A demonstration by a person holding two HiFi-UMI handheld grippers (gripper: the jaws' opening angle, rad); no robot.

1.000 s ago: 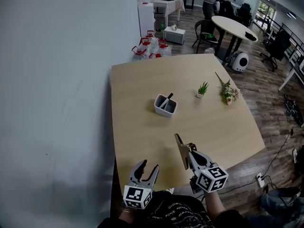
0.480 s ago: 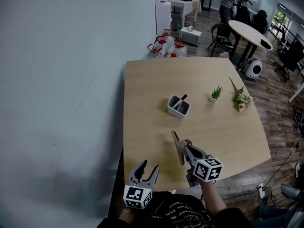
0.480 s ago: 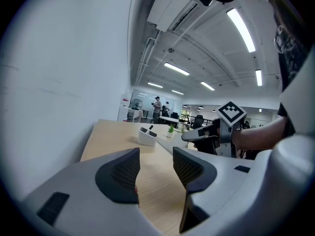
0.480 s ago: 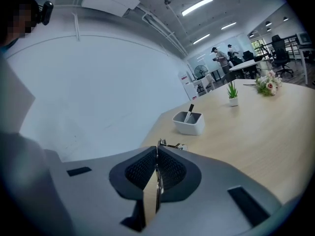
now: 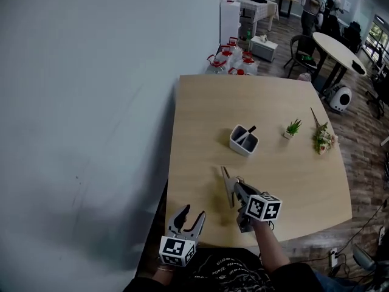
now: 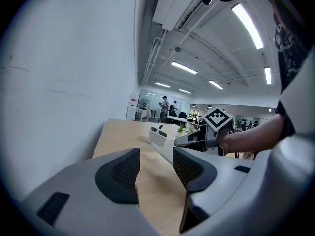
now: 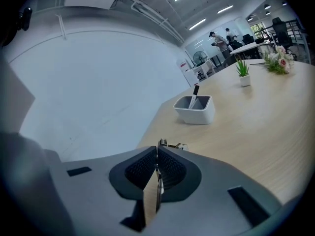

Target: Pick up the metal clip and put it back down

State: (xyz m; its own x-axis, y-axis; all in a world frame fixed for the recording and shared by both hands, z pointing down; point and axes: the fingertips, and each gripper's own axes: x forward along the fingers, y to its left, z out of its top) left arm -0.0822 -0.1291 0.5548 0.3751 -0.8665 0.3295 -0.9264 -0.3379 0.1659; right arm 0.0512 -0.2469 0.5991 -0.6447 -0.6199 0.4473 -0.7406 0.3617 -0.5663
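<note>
My right gripper (image 5: 234,191) is shut on the metal clip (image 5: 228,186), a thin tan plate with a bright wire clasp, which it holds on edge just above the near part of the wooden table (image 5: 200,120). In the right gripper view the plate's edge runs between the pressed pads, and the clasp (image 7: 171,145) pokes out past my right gripper's (image 7: 157,156) tips. My left gripper (image 5: 186,218) hangs open and empty by the table's near left corner. In the left gripper view my left gripper (image 6: 155,167) holds only bare tabletop between its pads.
A white holder (image 5: 244,140) with a dark pen stands mid-table, with a small potted plant (image 5: 293,128) and a bunch of flowers (image 5: 322,138) to its right. A grey wall runs along the left. Water jugs (image 5: 234,59) stand on the floor beyond the far edge.
My right gripper has carried the clip down and to the left, closer to the tabletop. The left gripper has shifted a little. The view has swung left.
</note>
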